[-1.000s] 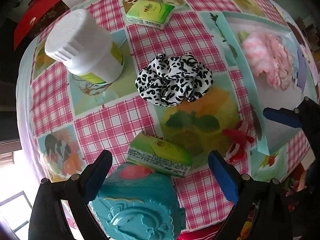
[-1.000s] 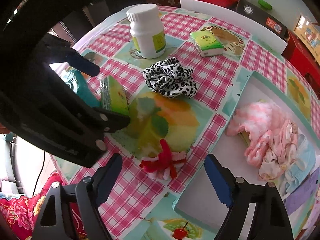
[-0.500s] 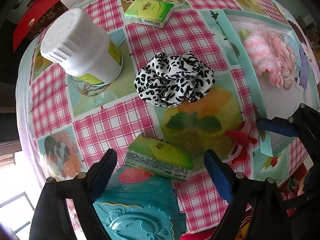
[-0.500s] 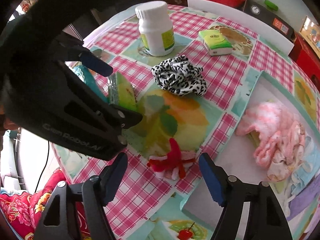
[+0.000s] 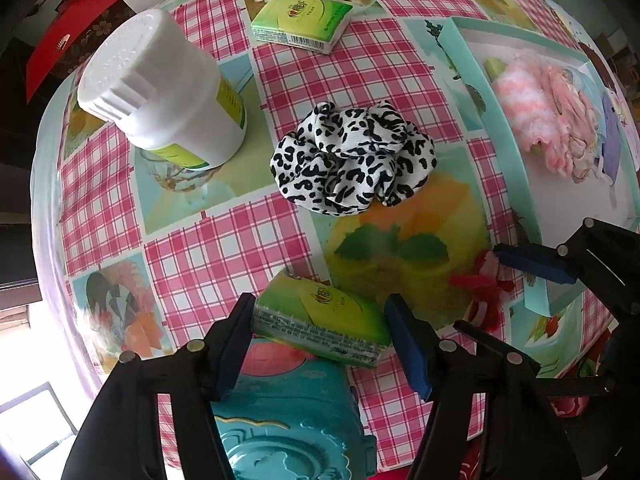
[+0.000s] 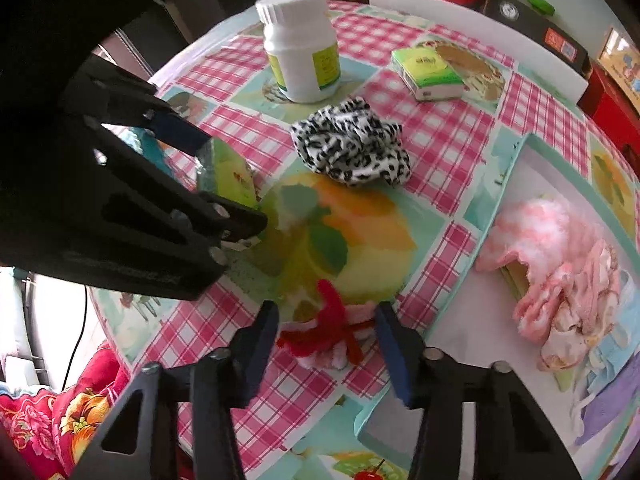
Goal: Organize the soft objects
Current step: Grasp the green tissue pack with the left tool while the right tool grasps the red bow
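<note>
My left gripper [image 5: 320,336] is open, its fingers on either side of a green tissue pack [image 5: 320,326] lying on the table; the left pad touches the pack's end, the right pad is just off it. My right gripper [image 6: 326,342] is open around a red and pink yarn bow [image 6: 332,332]. A black-and-white leopard scrunchie [image 5: 352,160] lies mid-table. A mint-rimmed tray [image 6: 492,184] at the right holds pink fluffy cloths [image 6: 560,272]. The left gripper also shows in the right wrist view [image 6: 224,184] at the pack [image 6: 228,172].
A white pill bottle [image 5: 164,92] stands at the back left. A second green tissue pack [image 5: 304,20] lies at the back. A teal moulded box [image 5: 288,424] sits under my left gripper at the table's near edge. A checked cloth [image 5: 224,248] covers the round table.
Both grippers have moved forward and down. The left one now straddles the near tissue pack; the right one now straddles the yarn bow. Both jaws have narrowed.
</note>
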The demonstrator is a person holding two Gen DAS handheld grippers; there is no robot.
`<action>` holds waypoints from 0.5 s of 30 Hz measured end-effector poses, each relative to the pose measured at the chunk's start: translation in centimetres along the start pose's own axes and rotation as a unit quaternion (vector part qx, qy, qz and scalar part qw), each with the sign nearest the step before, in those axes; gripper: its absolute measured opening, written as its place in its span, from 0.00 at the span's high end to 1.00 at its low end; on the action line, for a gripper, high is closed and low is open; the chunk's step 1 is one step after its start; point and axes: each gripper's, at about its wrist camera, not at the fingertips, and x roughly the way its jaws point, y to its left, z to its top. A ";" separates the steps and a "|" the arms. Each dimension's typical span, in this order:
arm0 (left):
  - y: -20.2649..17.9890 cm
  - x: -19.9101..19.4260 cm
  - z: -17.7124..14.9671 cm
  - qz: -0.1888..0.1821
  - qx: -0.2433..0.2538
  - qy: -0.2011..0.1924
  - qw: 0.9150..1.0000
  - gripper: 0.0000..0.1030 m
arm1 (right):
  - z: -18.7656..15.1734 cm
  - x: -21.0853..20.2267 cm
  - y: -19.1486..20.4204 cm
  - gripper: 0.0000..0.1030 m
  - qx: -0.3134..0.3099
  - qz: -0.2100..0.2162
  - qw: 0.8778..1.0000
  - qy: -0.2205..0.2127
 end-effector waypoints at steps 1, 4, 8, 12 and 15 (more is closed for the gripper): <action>0.0 0.0 0.0 0.000 -0.001 0.000 1.000 0.35 | 0.0 0.1 0.1 0.52 -0.001 0.001 1.000 -0.001; 0.1 -0.1 -0.1 -0.003 -0.006 -0.002 1.000 0.35 | 0.1 0.1 0.1 0.54 0.000 0.001 1.000 -0.003; 0.3 0.0 -0.1 -0.005 -0.010 -0.005 1.000 0.35 | -0.1 0.4 -0.4 0.66 0.009 0.002 1.000 0.002; 0.4 -0.1 -0.1 -0.005 -0.014 -0.007 1.000 0.36 | -0.1 0.3 -0.2 0.66 0.006 -0.001 1.000 0.000; 0.4 -0.3 -0.2 -0.007 -0.019 -0.009 1.000 0.36 | -0.1 0.4 -0.2 0.69 0.010 0.000 1.000 -0.002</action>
